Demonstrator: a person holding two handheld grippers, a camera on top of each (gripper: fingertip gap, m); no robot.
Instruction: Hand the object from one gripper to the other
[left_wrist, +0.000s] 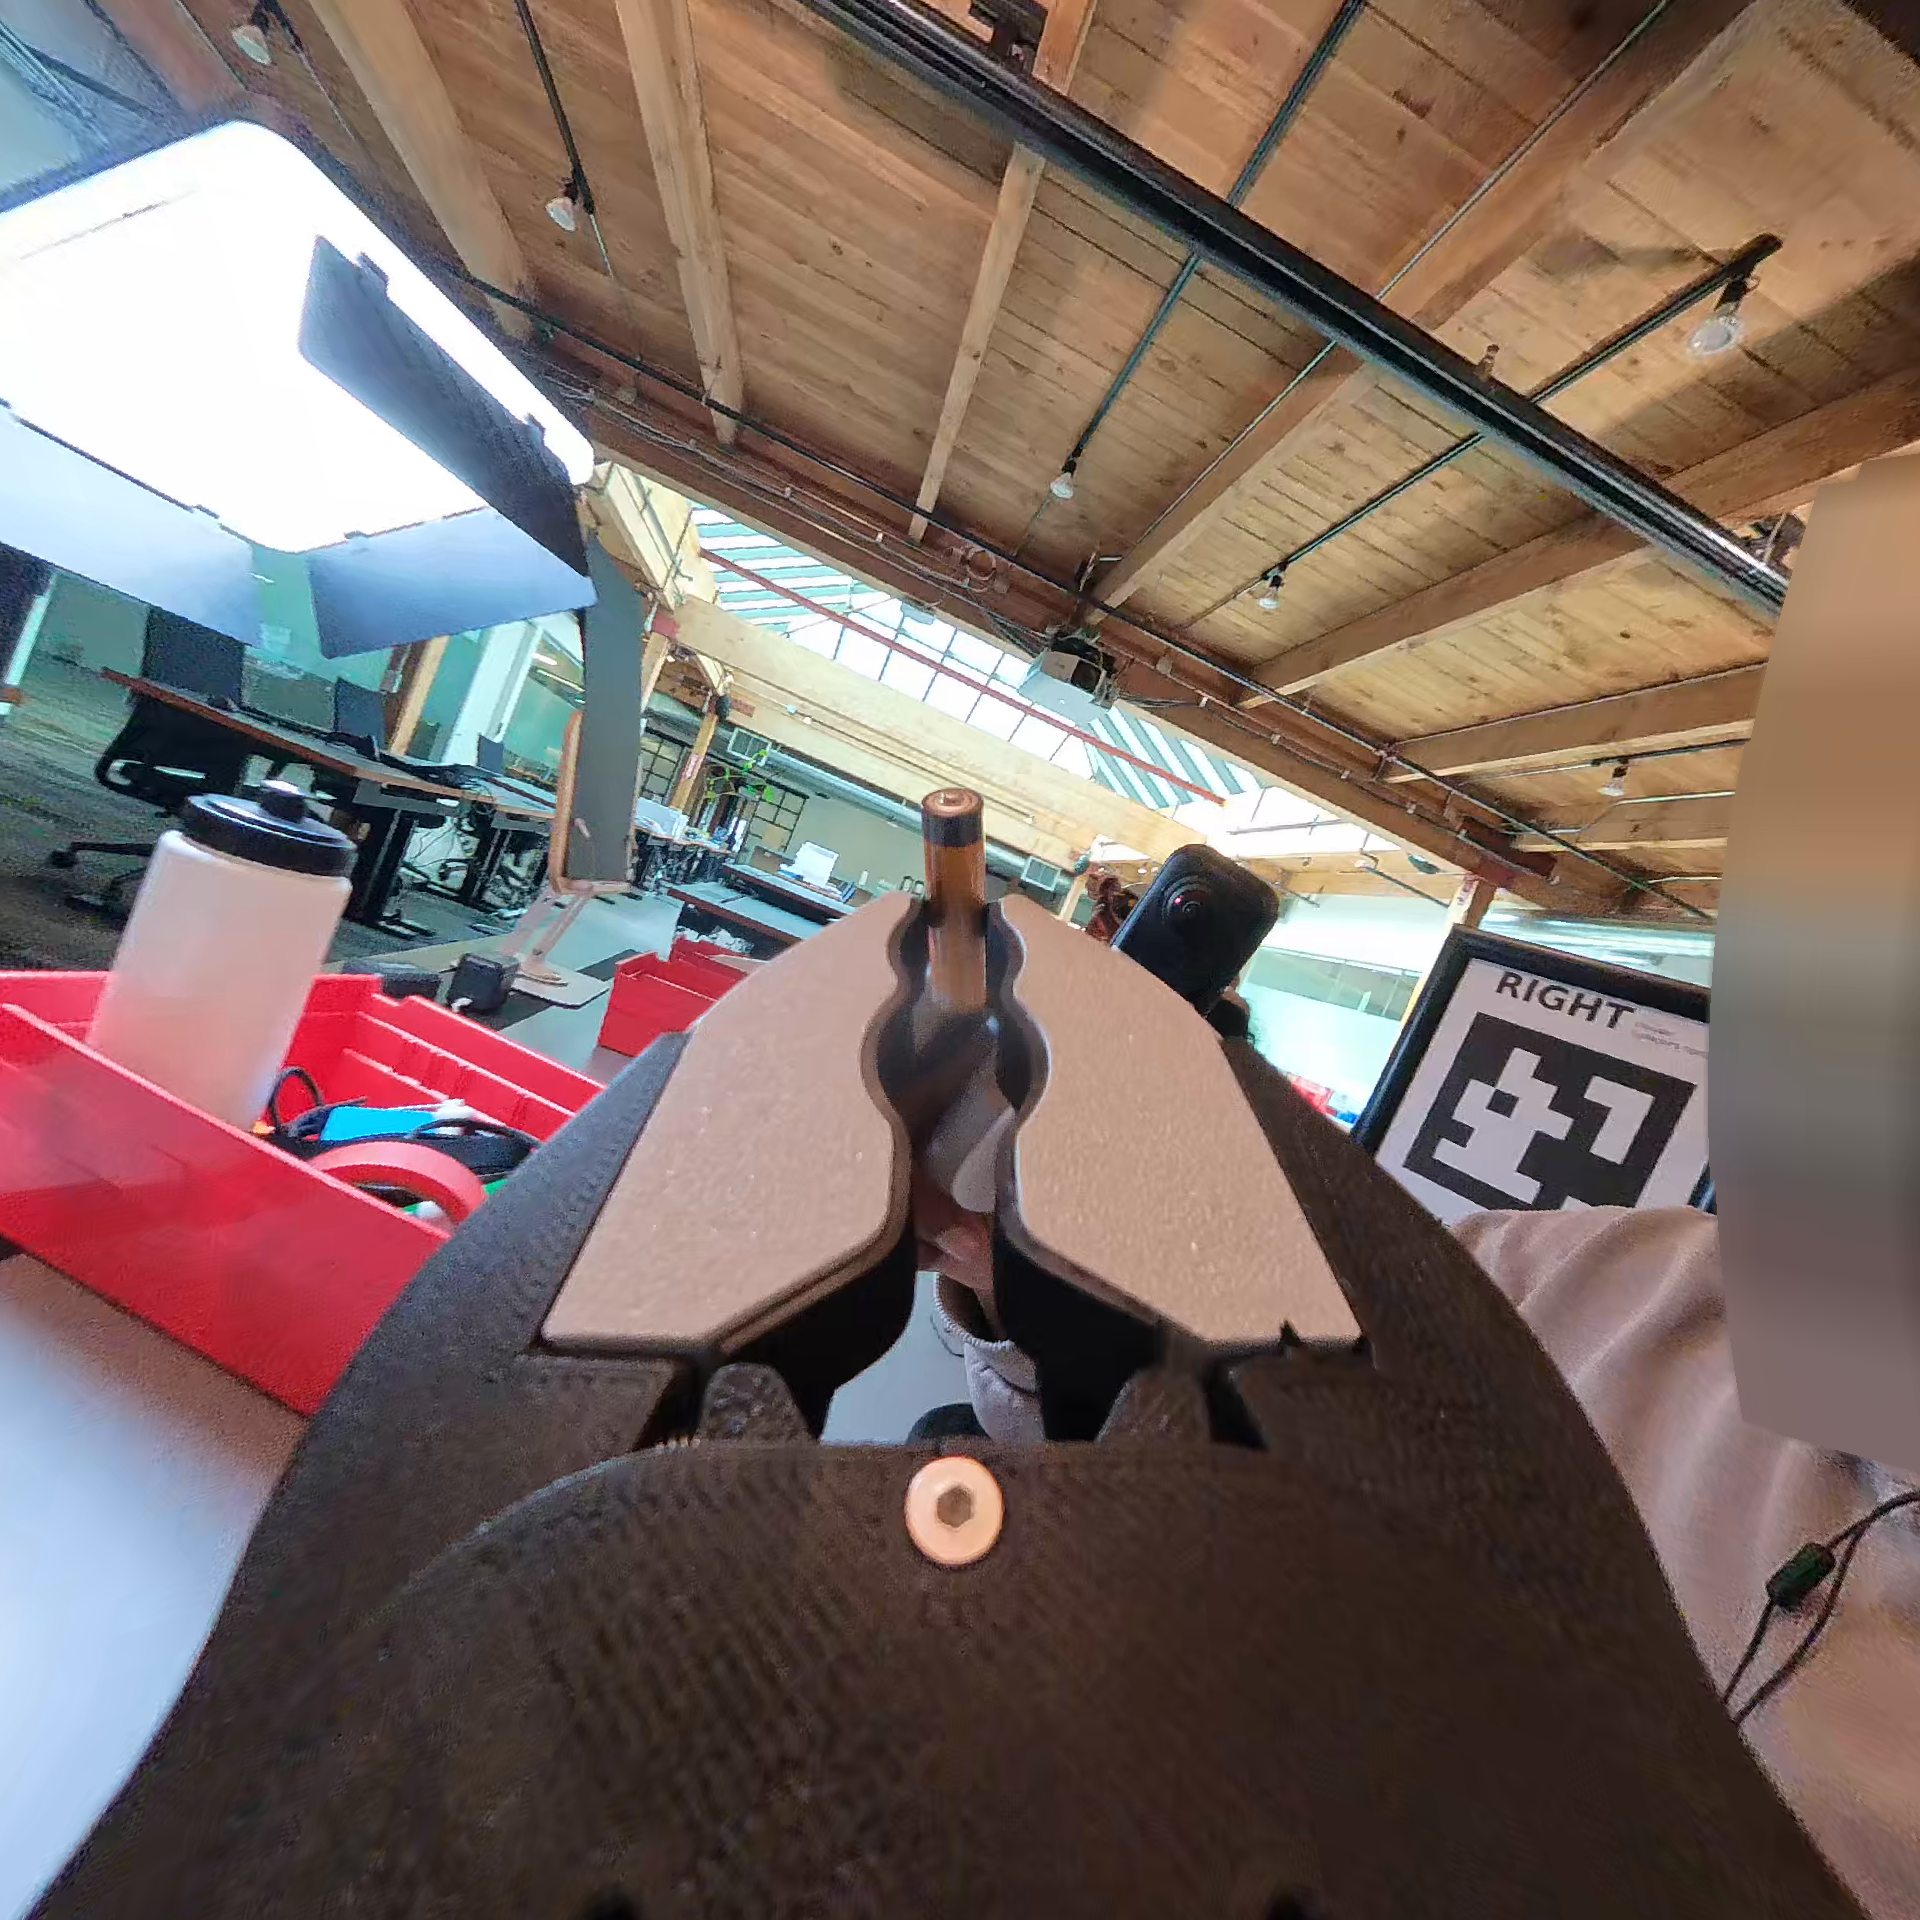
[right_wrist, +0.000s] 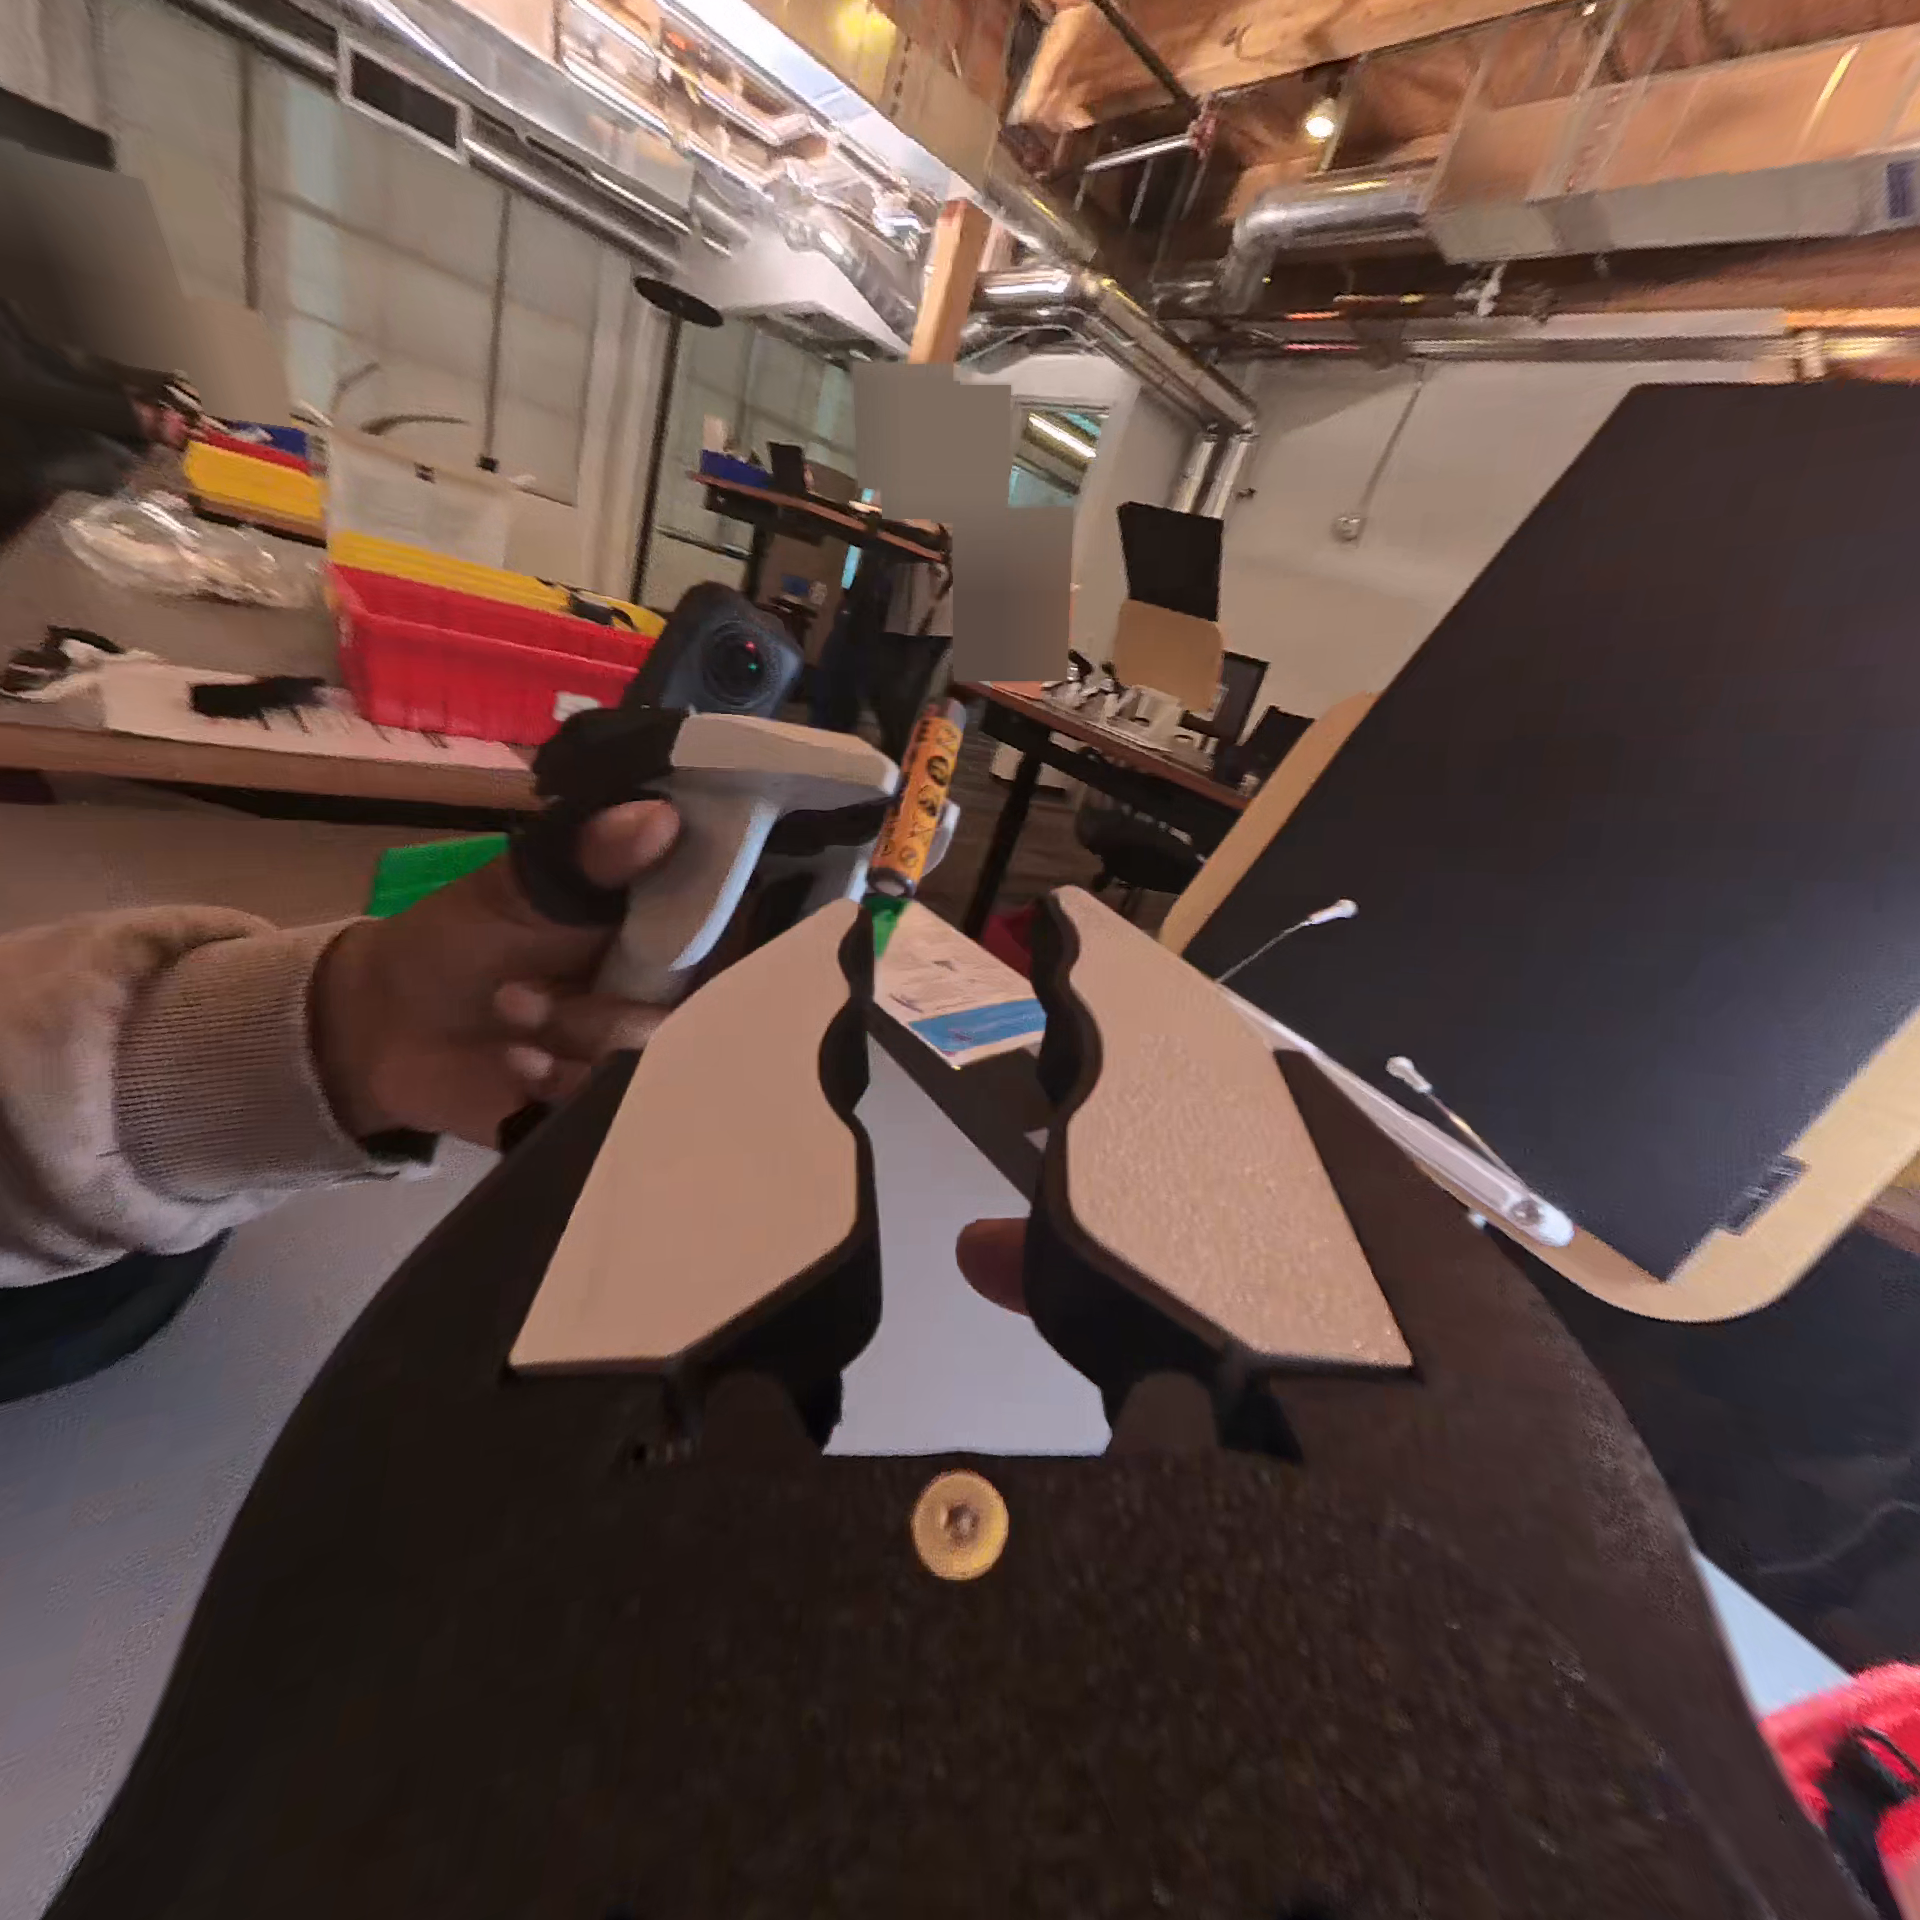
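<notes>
Amber-brown and slim, a small cylindrical battery-like object (left_wrist: 954, 904) stands clamped between the tan pads of the left gripper (left_wrist: 954, 940), its black-ringed metal end poking up past the fingertips toward the wooden plank ceiling (left_wrist: 1143, 260). In the right wrist view the same object (right_wrist: 925, 800) shows an orange printed wrapper and hangs tilted at the tip of the left gripper (right_wrist: 899, 821), which a hand (right_wrist: 488, 997) in a beige knit sleeve (right_wrist: 156, 1081) grips by its pale grey handle.

The right gripper (right_wrist: 951, 935) is released: its two tan pads stand apart with a clear gap, and nothing lies between them. Its fingertips sit just below the lower end of the object, near it, though whether they touch it cannot be told.

Behind the left gripper's fingers in the left wrist view rise a small black camera (left_wrist: 1195, 920) and a black-and-white marker card (left_wrist: 1538, 1091) belonging to the other gripper. To the left, a white plastic bottle with a black cap (left_wrist: 223, 945) stands in a red plastic bin (left_wrist: 208, 1236) on the pale surface (left_wrist: 104, 1507), beside a roll of red tape (left_wrist: 410, 1174). In the right wrist view a large black board with a tan edge (right_wrist: 1558, 831) leans at the right, and red and yellow bins (right_wrist: 468, 644) sit on a farther surface.
</notes>
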